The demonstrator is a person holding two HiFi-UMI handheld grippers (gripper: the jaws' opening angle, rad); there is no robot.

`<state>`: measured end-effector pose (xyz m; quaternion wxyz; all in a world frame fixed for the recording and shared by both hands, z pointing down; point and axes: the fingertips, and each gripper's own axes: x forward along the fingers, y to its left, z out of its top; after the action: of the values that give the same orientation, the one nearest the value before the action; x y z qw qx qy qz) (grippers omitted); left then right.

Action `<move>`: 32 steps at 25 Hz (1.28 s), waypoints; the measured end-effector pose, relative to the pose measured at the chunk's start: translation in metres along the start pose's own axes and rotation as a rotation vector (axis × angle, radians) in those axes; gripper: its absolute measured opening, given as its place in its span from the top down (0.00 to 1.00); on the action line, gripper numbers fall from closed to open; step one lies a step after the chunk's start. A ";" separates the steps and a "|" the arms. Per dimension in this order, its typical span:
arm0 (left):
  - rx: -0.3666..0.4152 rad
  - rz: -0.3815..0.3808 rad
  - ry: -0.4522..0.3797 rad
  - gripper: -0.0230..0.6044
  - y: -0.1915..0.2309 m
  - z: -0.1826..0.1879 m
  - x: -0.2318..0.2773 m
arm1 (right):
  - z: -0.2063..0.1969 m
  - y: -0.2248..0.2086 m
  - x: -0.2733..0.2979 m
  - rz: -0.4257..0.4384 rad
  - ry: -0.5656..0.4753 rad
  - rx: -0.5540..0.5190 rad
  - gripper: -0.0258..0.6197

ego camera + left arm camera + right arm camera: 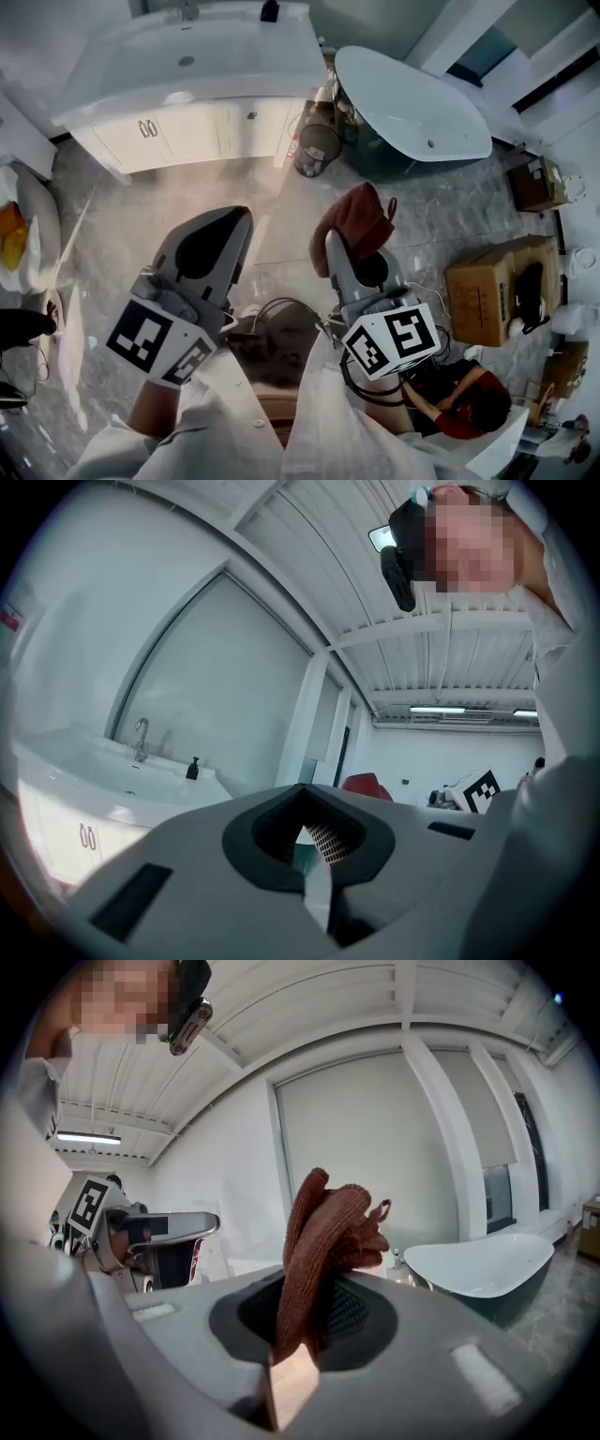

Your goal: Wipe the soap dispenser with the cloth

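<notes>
Closest to the person, the right gripper (300,1335) has its jaws pinched hard together on the lower folds of a rust-brown knitted cloth (323,1232). The rest of the cloth stands up beyond the tips in a bunched wad, which suits the job: a loose, padded mass out front can be pressed against a surface without the jaws touching it. From the head view the same cloth (354,223) caps the right gripper (337,242), held level over the grey marbled floor (281,202). Beside it, the left gripper (314,841) has its jaws drawn together with nothing between them. It is probably carried empty so that it can steady the bottle once the wiping starts; in the head view it (234,220) points ahead, just beside the cloth hand but apart from it. Farther off stands the white basin cabinet (216,122). On its back rim, near a chrome tap (141,738), sits the small black pump-top soap dispenser (270,10), upright and untouched (192,769). It is well apart from both grippers, so the wipe has not begun and an approach across the floor comes first. To the right of the cabinet lies a white oval bathtub (412,103).
</notes>
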<state>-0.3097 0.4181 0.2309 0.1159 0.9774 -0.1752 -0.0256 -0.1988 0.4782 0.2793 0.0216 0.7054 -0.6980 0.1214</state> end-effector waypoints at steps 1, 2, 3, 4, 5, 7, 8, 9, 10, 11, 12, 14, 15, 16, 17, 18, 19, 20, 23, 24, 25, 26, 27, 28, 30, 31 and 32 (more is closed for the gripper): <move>0.000 0.001 -0.007 0.96 0.003 0.002 -0.001 | 0.002 0.002 0.001 -0.002 -0.001 -0.005 0.87; 0.000 0.002 -0.014 0.96 0.004 0.003 -0.002 | 0.003 0.003 0.001 -0.004 -0.002 -0.010 0.87; -0.001 0.004 -0.018 0.96 0.004 0.004 -0.003 | 0.005 0.003 0.001 -0.005 -0.003 -0.014 0.87; -0.004 0.006 -0.019 0.96 0.004 0.003 -0.004 | 0.006 0.004 0.001 -0.005 -0.004 -0.016 0.87; -0.009 0.009 -0.019 0.96 0.005 0.003 -0.004 | 0.007 0.004 0.001 -0.006 -0.005 -0.018 0.87; -0.019 0.015 -0.015 0.96 0.008 0.001 -0.003 | 0.009 0.003 0.004 -0.005 -0.008 -0.019 0.87; -0.021 0.018 -0.014 0.96 0.010 0.001 -0.001 | 0.009 0.002 0.006 -0.004 -0.008 -0.019 0.87; -0.021 0.022 -0.013 0.96 0.011 0.001 0.000 | 0.009 0.001 0.007 -0.002 -0.006 -0.020 0.87; -0.020 0.026 -0.012 0.96 0.012 0.001 0.002 | 0.009 0.000 0.009 0.000 -0.004 -0.019 0.87; -0.020 0.031 -0.010 0.96 0.014 0.000 0.005 | 0.009 -0.002 0.012 0.003 -0.002 -0.017 0.87; -0.022 0.035 -0.008 0.96 0.016 0.000 0.008 | 0.009 -0.004 0.015 0.007 0.000 -0.014 0.87; -0.025 0.046 -0.007 0.96 0.021 -0.002 0.015 | 0.008 -0.010 0.024 0.018 0.003 -0.009 0.87; -0.025 0.052 -0.008 0.96 0.022 -0.003 0.020 | 0.007 -0.014 0.027 0.025 0.005 -0.009 0.87; -0.023 0.058 -0.008 0.96 0.023 -0.003 0.026 | 0.007 -0.018 0.031 0.031 0.007 -0.009 0.87; -0.020 0.064 -0.008 0.96 0.024 -0.003 0.031 | 0.007 -0.024 0.035 0.036 0.009 -0.008 0.87; -0.017 0.069 -0.007 0.96 0.025 -0.003 0.037 | 0.007 -0.030 0.040 0.041 0.011 -0.006 0.87; -0.015 0.074 -0.005 0.96 0.027 -0.003 0.044 | 0.009 -0.035 0.045 0.046 0.013 -0.005 0.87; -0.015 0.078 -0.004 0.96 0.029 -0.003 0.051 | 0.011 -0.041 0.051 0.052 0.013 -0.005 0.87; -0.018 0.094 -0.002 0.96 0.038 -0.003 0.075 | 0.018 -0.061 0.071 0.067 0.010 0.000 0.87; -0.019 0.101 0.000 0.96 0.041 -0.003 0.083 | 0.020 -0.068 0.078 0.073 0.010 0.005 0.87; -0.021 0.108 0.002 0.96 0.042 -0.004 0.092 | 0.022 -0.074 0.083 0.082 0.013 0.009 0.87; -0.021 0.116 0.004 0.96 0.044 -0.003 0.101 | 0.024 -0.081 0.089 0.095 0.017 0.009 0.87; -0.020 0.123 0.005 0.96 0.045 -0.002 0.110 | 0.026 -0.087 0.095 0.108 0.021 0.005 0.87; -0.019 0.131 0.004 0.96 0.046 -0.001 0.119 | 0.029 -0.094 0.101 0.121 0.024 0.001 0.87; -0.018 0.145 -0.003 0.96 0.050 0.003 0.137 | 0.036 -0.108 0.113 0.142 0.027 0.000 0.87; -0.016 0.152 -0.007 0.96 0.051 0.005 0.146 | 0.039 -0.115 0.118 0.150 0.028 0.001 0.87; -0.013 0.161 -0.012 0.96 0.053 0.008 0.154 | 0.042 -0.122 0.123 0.159 0.030 0.000 0.87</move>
<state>-0.1839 0.3145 0.2344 0.1231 0.9591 -0.2539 -0.0230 -0.0722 0.3521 0.2805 0.0223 0.6457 -0.7516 0.1333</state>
